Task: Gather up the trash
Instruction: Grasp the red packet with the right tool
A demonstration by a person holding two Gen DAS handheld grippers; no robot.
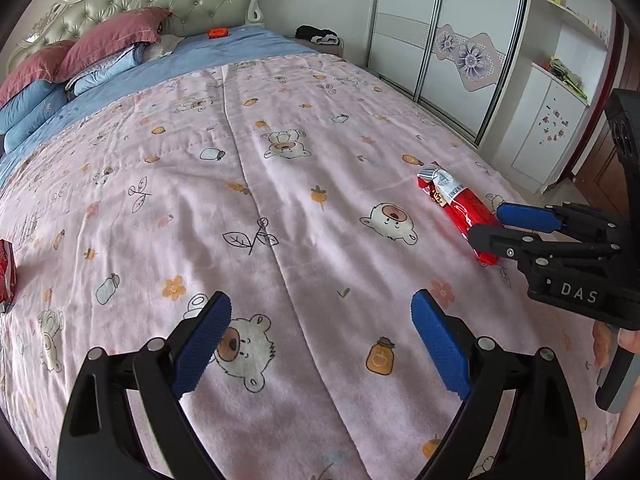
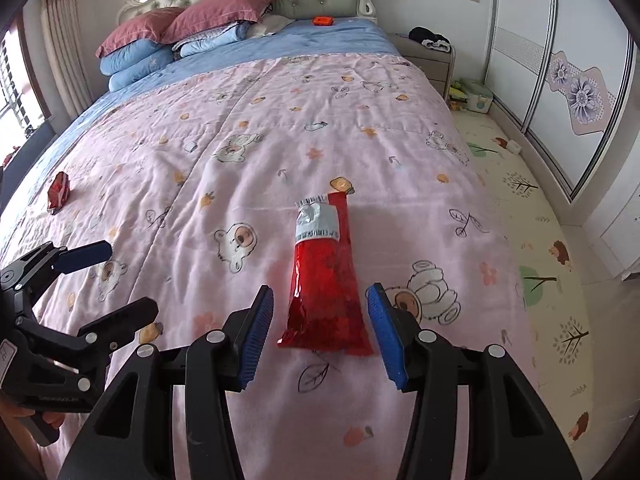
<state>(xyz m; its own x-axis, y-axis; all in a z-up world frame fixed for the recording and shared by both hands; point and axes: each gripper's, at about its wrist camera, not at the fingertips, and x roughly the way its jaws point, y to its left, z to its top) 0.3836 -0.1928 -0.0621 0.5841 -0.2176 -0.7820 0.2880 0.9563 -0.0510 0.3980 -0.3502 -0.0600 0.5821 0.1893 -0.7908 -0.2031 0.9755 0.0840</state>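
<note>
My right gripper [image 2: 321, 330] is spread wide, the red wrapper [image 2: 326, 280] lying on the bed [image 2: 240, 184] between its pads; its grey label is too blurred to read. "DAS" marks that gripper. My left gripper [image 1: 322, 340] gapes empty; another red wrapper [image 2: 59, 191] lies far left.

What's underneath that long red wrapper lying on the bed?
The red wrapper lies flat on the pink bear-print quilt, between the open right gripper fingers. The quilt directly beneath it is covered, so anything there cannot be seen.
</note>
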